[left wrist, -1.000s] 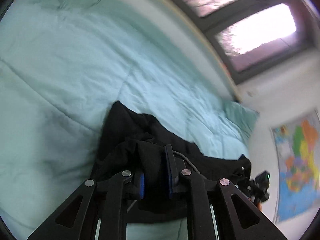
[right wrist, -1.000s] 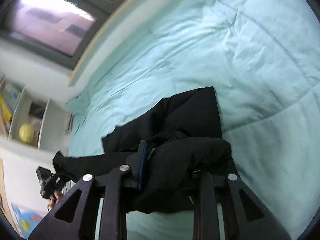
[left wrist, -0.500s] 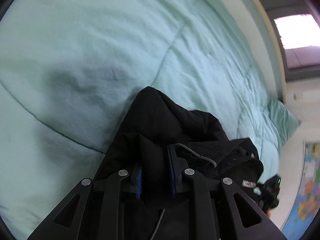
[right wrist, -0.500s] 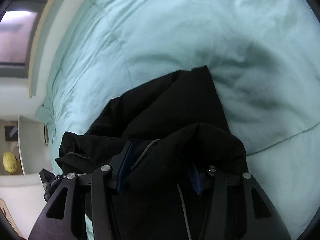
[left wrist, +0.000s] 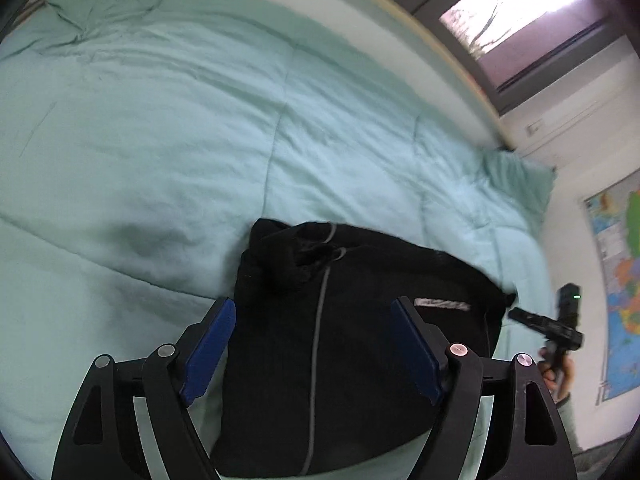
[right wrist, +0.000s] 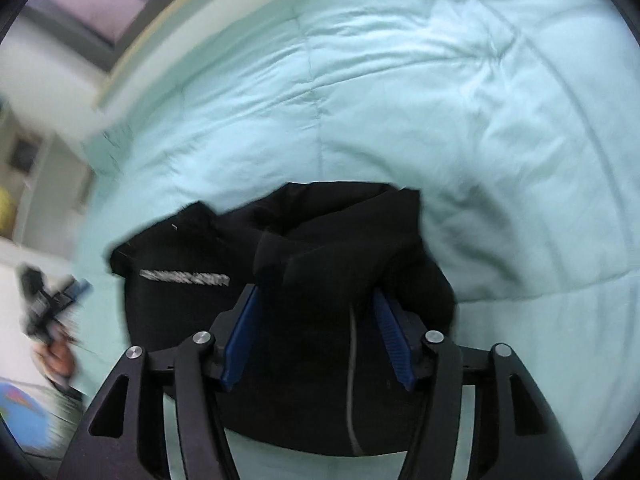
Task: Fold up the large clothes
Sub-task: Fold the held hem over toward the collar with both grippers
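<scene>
A black garment (left wrist: 352,344) with a grey drawstring and a small white label lies folded in a compact bundle on the pale green quilt (left wrist: 200,120). My left gripper (left wrist: 314,314) is open and empty, its blue pads spread wide above the bundle. In the right wrist view the same garment (right wrist: 328,240) lies bunched on the quilt (right wrist: 480,120). My right gripper (right wrist: 318,300) is open, its blue pads apart on either side of a fold of the black cloth. The right gripper also shows in the left wrist view (left wrist: 554,324), and the left gripper in the right wrist view (right wrist: 48,304).
A window (left wrist: 520,20) and a pale wall run along the far side of the bed. A wall map (left wrist: 616,280) hangs at the right. A shelf with a yellow ball (right wrist: 6,208) stands at the left in the right wrist view.
Both grippers were shut on the black cloth and have opened. The garment has dropped onto the quilt as a folded bundle, and both grippers have pulled back from it.
</scene>
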